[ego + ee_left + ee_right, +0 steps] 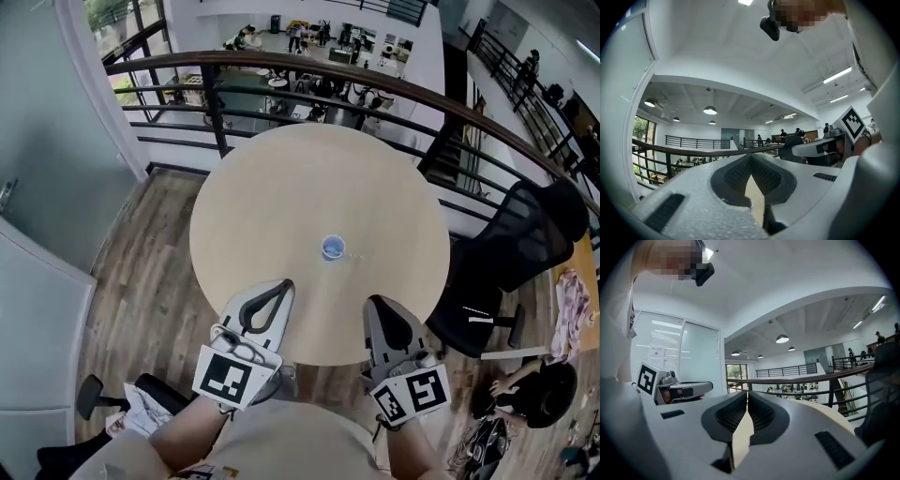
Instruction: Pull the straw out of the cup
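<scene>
The cup [332, 247] stands on the round desk [281, 178], ahead of my two claws and between their lines, well apart from both. I cannot tell whether the straw is in it. My left claw [286, 284] and right claw [373, 302] hover side by side over the desk's near edge. Each has its jaws pressed together with nothing between them. A black chair [525, 244] stands off to the right of my right claw.

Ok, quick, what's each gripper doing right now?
Left gripper: closed, holding nothing.
Right gripper: closed, holding nothing.
</scene>
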Available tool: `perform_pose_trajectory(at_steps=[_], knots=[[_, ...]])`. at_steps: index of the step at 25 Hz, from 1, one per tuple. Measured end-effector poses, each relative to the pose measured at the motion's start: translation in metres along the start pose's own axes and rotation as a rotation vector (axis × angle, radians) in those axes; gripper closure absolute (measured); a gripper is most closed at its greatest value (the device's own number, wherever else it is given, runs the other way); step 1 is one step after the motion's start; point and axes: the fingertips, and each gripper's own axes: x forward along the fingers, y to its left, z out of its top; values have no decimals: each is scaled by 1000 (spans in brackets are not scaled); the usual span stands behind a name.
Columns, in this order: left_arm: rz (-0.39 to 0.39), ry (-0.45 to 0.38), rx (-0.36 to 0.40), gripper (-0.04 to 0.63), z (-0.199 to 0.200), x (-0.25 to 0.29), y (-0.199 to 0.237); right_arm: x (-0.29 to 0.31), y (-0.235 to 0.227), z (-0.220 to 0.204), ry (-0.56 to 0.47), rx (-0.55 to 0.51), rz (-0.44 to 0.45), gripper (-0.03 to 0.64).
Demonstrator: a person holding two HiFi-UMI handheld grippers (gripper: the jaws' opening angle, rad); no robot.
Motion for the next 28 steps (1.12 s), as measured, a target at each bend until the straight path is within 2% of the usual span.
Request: perform_pose_trajectory(at_steps=[11,24,28], knots=[[-5,12,-6,584,-3,31,4,14,-31,8,-13,-6,-34,594],[96,37,0,584,-7,50,-14,9,-67,4,-17,11,37,592],[123,51,20,584,-15,58,-14,9,-81,1,-18,15,27,589]])
